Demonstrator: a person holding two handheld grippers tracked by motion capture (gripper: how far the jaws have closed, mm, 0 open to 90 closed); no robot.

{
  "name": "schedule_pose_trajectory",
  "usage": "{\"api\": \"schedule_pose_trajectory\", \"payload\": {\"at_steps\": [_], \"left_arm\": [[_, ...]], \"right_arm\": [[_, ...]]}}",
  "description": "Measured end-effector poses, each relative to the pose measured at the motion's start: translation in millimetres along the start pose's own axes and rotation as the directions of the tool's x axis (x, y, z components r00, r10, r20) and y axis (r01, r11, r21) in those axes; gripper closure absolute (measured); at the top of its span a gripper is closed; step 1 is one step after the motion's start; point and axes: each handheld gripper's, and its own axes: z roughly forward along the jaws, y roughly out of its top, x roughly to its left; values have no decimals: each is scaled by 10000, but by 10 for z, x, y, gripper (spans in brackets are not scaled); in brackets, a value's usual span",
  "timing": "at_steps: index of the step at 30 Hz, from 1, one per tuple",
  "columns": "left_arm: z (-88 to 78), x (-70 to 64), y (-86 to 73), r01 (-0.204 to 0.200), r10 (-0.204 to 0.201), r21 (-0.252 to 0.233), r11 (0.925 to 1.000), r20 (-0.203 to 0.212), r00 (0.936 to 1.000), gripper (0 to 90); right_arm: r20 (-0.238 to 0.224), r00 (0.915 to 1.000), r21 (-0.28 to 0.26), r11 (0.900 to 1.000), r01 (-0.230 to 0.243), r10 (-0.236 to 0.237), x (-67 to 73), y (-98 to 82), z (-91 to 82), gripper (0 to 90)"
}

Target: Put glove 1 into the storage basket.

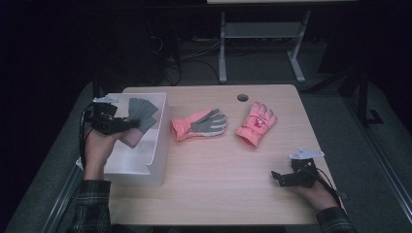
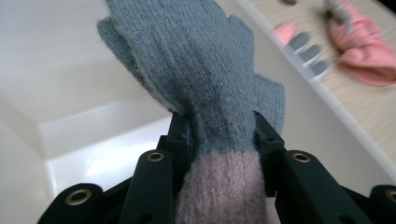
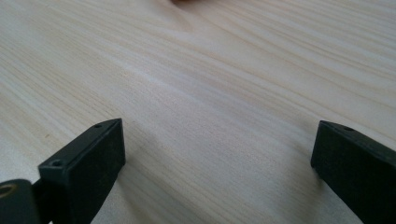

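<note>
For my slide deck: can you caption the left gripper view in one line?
Left gripper clamps a grey knit glove by its pink cuff above the white box.

The room is dark. A light wooden table (image 1: 218,170) with round corners stands on a grey floor (image 1: 340,121). Near the back edge the table top has a small round hole (image 1: 242,97). Behind the table stands a grey metal frame (image 1: 262,43) with two legs. Black cables (image 1: 194,56) lie on the floor beside it. Light falls on the table top.
</note>
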Motion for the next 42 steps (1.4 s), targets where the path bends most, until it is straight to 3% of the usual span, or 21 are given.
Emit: {"api": "schedule_pose_trajectory", "payload": {"at_steps": [8, 14, 16, 19, 21, 22, 25, 30, 34, 36, 42], "left_arm": [[288, 252, -182, 343, -295, 758, 9965, -635, 9975, 657], [449, 337, -277, 452, -323, 1398, 9891, -929, 9951, 651], [521, 370, -332, 624, -505, 1588, 9853, -782, 9957, 649], [572, 368, -356, 635, -454, 1898, 9798, -979, 9942, 642], [647, 384, -393, 742, -528, 2328, 9697, -971, 9939, 631], [668, 394, -408, 793, -586, 2446, 9664, -908, 9941, 622], [677, 393, -410, 864, -656, 2448, 9657, -919, 9936, 580], [731, 357, -408, 906, -637, 2702, 9585, -1068, 9922, 410], [697, 298, -361, 620, -213, 2518, 9658, -1613, 9867, 301], [649, 269, -324, 663, -277, 2258, 9719, -1703, 9850, 257], [459, 200, -215, 430, -199, 1572, 9866, -1457, 9891, 207]], "right_arm": [[-1, 10000, 0, 10000, 4, -4, 0, 0, 0, 25], [-1, 10000, -4, 10000, 2, -2, 0, 0, 1, 24], [-1, 10000, -1, 10000, 4, -4, 0, 0, 0, 24], [-1, 10000, 0, 10000, 3, -3, 0, 0, 0, 25], [0, 10000, -1, 10000, 1, -1, 0, 0, 0, 25], [0, 10000, -3, 10000, 4, -4, 0, 0, 0, 24], [0, 10000, -4, 10000, 5, -5, 0, 0, 1, 25], [1, 10000, -1, 10000, 3, -3, 0, 0, 0, 24], [0, 10000, -1, 10000, 3, -3, 0, 0, 0, 24], [-1, 10000, -1, 10000, 2, -2, 0, 0, 0, 24], [-1, 10000, -1, 10000, 5, -5, 0, 0, 0, 25]]}}
